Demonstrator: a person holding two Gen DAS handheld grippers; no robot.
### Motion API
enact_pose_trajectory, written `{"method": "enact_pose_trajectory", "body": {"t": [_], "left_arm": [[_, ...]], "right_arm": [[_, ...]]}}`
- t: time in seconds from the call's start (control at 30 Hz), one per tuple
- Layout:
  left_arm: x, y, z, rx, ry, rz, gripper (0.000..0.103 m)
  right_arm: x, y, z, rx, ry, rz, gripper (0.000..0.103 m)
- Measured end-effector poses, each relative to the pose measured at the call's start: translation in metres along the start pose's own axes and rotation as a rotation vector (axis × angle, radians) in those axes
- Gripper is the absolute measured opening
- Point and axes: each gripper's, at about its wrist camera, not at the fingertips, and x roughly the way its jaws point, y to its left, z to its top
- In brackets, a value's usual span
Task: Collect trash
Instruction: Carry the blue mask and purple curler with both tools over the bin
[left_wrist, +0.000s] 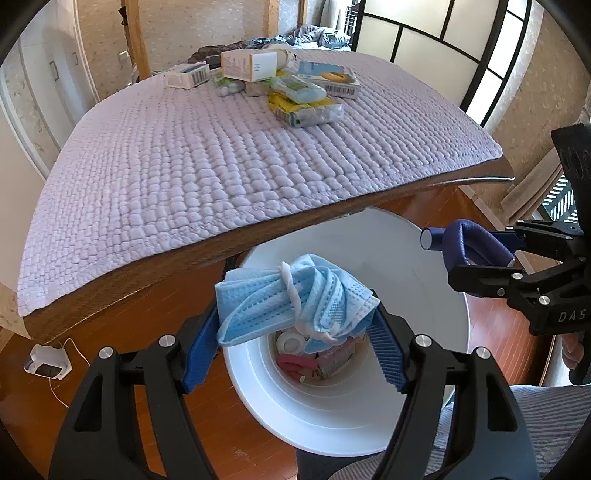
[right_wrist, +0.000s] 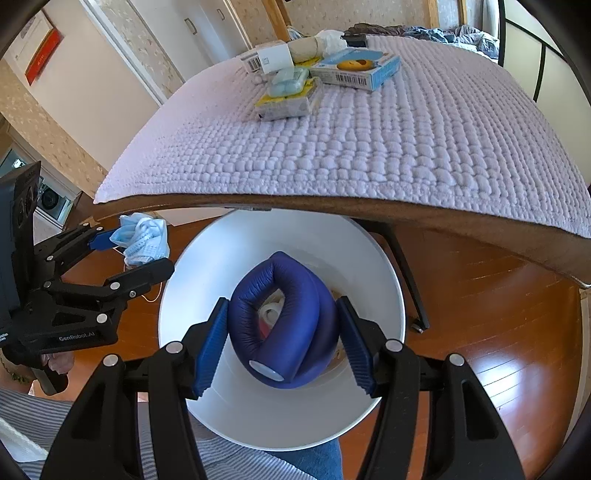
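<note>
My left gripper (left_wrist: 295, 325) is shut on a crumpled blue face mask (left_wrist: 291, 299) and holds it above the white trash bin (left_wrist: 436, 295); mask and gripper also show in the right wrist view (right_wrist: 142, 238). My right gripper (right_wrist: 282, 332) is shut on a bent dark blue foam tube (right_wrist: 280, 325) above the same bin (right_wrist: 207, 288); the tube also shows in the left wrist view (left_wrist: 465, 240). The bin holds a tape roll (left_wrist: 290, 341), a pink item and a small box.
A table with a lilac quilted cover (left_wrist: 221, 158) stands just behind the bin, its edge overhanging it. Boxes and packets (left_wrist: 288, 85) are piled at its far side. A white device with a cable (left_wrist: 46, 363) lies on the wooden floor at left.
</note>
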Motion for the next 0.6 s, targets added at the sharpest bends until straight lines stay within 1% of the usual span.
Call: {"method": "enact_pose_trajectory", "body": {"t": [0.6], "left_arm": [[0.030,-0.010,-0.003,0.029,0.059,-0.008,0.074]], "right_arm": [[0.031,-0.001,-0.005,0.012,0.042,0.003,0.058]]}}
